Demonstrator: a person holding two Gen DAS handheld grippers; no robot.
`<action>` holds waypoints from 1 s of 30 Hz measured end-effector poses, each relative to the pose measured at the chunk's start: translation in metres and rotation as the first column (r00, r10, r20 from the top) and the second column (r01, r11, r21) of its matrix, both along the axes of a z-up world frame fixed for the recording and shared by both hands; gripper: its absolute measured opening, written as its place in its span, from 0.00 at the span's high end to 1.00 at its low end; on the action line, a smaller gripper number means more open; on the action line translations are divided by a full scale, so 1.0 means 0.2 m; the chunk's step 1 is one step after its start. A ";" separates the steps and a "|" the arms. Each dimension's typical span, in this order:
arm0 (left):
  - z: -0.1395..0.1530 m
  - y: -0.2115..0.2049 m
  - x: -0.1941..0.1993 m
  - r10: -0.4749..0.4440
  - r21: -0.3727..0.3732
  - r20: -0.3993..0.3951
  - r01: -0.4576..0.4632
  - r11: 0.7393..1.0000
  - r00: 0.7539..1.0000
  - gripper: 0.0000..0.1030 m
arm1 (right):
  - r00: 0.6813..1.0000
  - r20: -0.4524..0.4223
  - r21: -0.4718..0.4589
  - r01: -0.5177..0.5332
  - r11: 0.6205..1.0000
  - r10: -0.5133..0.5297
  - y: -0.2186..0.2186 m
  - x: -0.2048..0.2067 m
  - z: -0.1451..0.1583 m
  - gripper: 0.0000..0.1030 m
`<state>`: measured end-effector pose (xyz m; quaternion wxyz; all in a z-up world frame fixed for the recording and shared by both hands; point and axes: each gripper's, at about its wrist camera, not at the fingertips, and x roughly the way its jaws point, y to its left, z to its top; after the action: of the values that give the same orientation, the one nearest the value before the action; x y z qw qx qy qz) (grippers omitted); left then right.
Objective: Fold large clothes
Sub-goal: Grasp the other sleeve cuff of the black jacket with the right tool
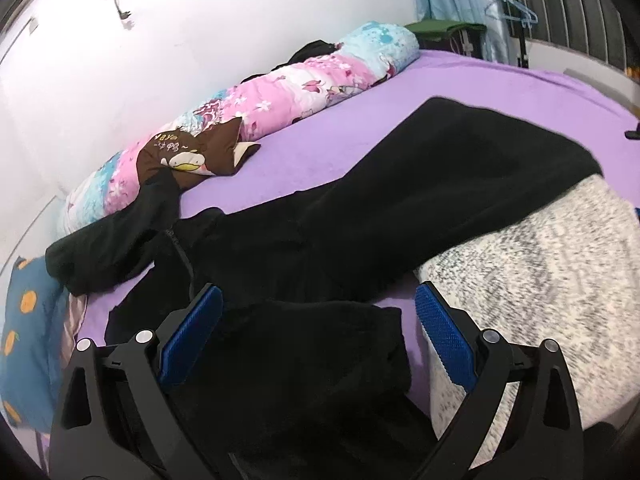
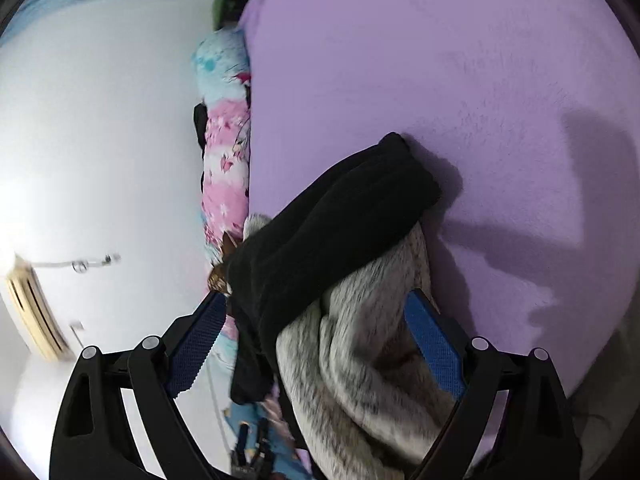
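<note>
A large black fleece garment with a grey-white furry lining (image 1: 400, 208) lies spread on the bed with the purple sheet (image 1: 460, 80). The left tongs (image 1: 318, 320) stand wide apart above a black fold of it, and the blue pads (image 1: 444, 340) touch nothing. The right tongs (image 2: 316, 328) are also wide apart; bunched black fleece and furry lining (image 2: 360, 352) sit between the pads, not clamped. A long pink and blue flowered bolster pillow (image 1: 256, 100) lies along the white wall (image 1: 200, 20).
</note>
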<state>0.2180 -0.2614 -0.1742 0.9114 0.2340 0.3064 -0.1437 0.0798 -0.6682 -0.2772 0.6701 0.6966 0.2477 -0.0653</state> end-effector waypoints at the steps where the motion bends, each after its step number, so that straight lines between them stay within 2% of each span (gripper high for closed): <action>1: -0.02 -0.01 0.02 0.004 0.010 -0.002 -0.003 1.000 1.000 0.09 | 1.000 -0.009 0.033 0.012 0.999 -0.012 -0.02 0.02 -0.05 0.14; 4: -0.05 -0.03 0.05 0.009 0.016 -0.016 -0.009 1.000 1.000 0.09 | 0.999 0.016 0.145 0.042 0.989 -0.044 -0.07 0.09 -0.22 0.14; 9: -0.07 -0.03 0.05 -0.013 0.033 -0.017 0.013 0.999 1.000 0.09 | 0.996 0.044 0.255 0.068 0.965 -0.082 -0.09 0.18 -0.38 0.14; 10: -0.07 -0.02 0.06 -0.012 0.034 -0.020 0.013 0.999 1.000 0.09 | 0.995 0.054 0.288 0.066 0.955 -0.085 -0.08 0.21 -0.41 0.16; 11: -0.07 -0.02 0.06 -0.008 0.033 -0.021 0.009 0.999 1.000 0.09 | 0.994 0.059 0.300 0.067 0.952 -0.089 -0.08 0.22 -0.43 0.25; 12: -0.07 -0.01 0.07 -0.004 0.030 -0.025 0.005 1.000 1.000 0.09 | 0.994 0.059 0.300 0.068 0.952 -0.090 -0.08 0.23 -0.44 0.28; 15: -0.07 0.00 0.09 0.007 0.022 -0.029 -0.006 1.000 1.000 0.09 | 0.992 0.078 0.276 0.077 0.958 -0.102 -0.09 0.25 -0.44 0.49; 16: -0.07 0.01 0.09 0.009 0.019 -0.032 -0.009 1.000 0.999 0.09 | 0.990 0.092 0.275 0.078 0.958 -0.107 -0.09 0.25 -0.43 0.60; 18: -0.06 0.02 0.09 0.009 0.017 -0.032 -0.009 1.000 0.999 0.09 | 0.988 0.099 0.266 0.088 0.960 -0.118 -0.10 0.24 -0.42 0.65; 19: -0.06 0.02 0.09 0.007 0.014 -0.034 -0.007 1.000 0.999 0.09 | 0.987 0.104 0.263 0.088 0.961 -0.119 -0.11 0.24 -0.42 0.72; 23: -0.03 0.03 0.08 0.018 0.011 -0.024 -0.018 1.000 1.000 0.09 | 0.978 0.149 0.230 0.109 0.967 -0.146 -0.11 0.25 -0.36 0.88; 27: 0.03 0.06 0.08 0.023 -0.028 -0.038 -0.024 0.999 0.999 0.09 | 0.979 0.177 0.116 0.084 0.990 -0.104 -0.09 0.26 -0.18 0.89; 30: 0.09 0.08 0.07 0.018 -0.069 -0.072 -0.023 0.997 0.997 0.09 | 0.974 0.218 -0.014 0.058 0.998 -0.054 -0.08 0.27 0.05 0.90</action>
<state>0.2322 -0.2447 -0.1564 0.9090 0.1934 0.3360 -0.1534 0.1332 -0.6846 -0.2677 0.6980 0.6996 0.1526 -0.0099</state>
